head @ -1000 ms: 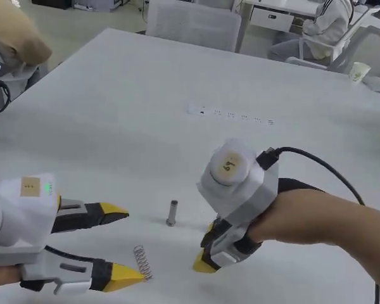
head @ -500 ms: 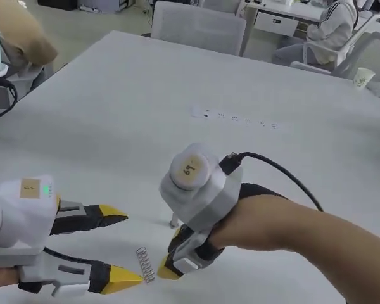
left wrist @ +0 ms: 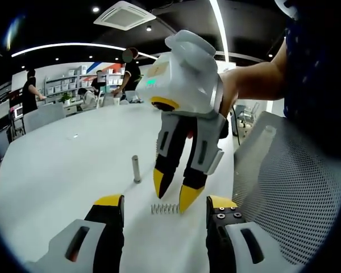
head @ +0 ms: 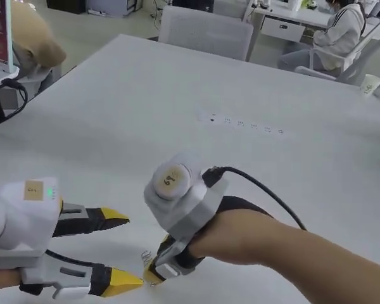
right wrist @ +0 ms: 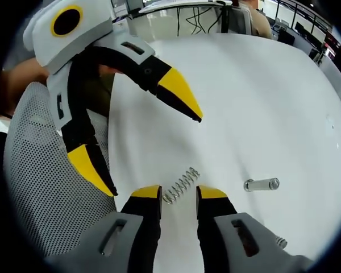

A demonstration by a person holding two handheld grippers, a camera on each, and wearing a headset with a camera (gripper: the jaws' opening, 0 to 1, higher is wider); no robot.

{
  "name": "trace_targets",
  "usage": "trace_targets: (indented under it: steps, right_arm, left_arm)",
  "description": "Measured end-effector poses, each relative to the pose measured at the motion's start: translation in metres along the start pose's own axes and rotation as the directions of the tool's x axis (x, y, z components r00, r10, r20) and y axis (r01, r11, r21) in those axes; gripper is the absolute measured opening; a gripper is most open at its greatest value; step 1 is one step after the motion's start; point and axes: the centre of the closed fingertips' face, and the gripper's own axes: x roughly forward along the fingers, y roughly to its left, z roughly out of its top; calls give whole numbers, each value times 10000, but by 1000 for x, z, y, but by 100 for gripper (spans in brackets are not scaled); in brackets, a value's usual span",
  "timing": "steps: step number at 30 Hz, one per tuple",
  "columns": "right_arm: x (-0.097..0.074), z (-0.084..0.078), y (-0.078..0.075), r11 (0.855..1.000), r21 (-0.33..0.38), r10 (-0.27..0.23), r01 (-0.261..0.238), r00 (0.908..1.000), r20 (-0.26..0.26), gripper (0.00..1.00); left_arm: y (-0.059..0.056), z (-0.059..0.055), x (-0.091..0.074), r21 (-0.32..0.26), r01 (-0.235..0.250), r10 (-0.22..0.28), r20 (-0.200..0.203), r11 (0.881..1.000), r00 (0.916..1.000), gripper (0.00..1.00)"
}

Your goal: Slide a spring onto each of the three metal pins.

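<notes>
A small steel spring [right wrist: 181, 185] lies flat on the white table [head: 177, 95]. My right gripper [right wrist: 178, 192] is open and points down at it, one yellow tip on each side of the coil. The spring [left wrist: 166, 209] also lies just ahead of my left gripper [left wrist: 165, 202], which is open and holds nothing. One metal pin [left wrist: 136, 169] stands upright a little past the spring, and it appears as pin [right wrist: 261, 184] to the right of my right gripper's jaws. In the head view the right gripper [head: 153, 277] covers the pin, and the left gripper [head: 123, 249] waits at the lower left.
A strip of sockets [head: 240, 121] is set into the table's middle. Grey mesh chairs [head: 202, 28] stand at the far edge, one chair [left wrist: 284, 182] close on my side. A person sits at a desk at the back right. A paper cup [head: 368, 84] stands far right.
My right gripper has moved left and down from beside the pin to the spring, and now hides the pin in the head view. The left gripper has stayed put.
</notes>
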Motion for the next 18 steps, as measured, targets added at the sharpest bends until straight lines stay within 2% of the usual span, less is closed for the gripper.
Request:
trace_targets:
  steps: [9,18]
  right_arm:
    - [11,-5,-1,9997,69,-220,221,9996,-194,22]
    - [6,-18,-13,9944,-780,-767,716,9950,-640,16]
  left_arm:
    - [1,-1,-1,-29,-32,33,21,10000,10000,53]
    - [1,-1,1,-31,1,-1,13,10000,10000,52]
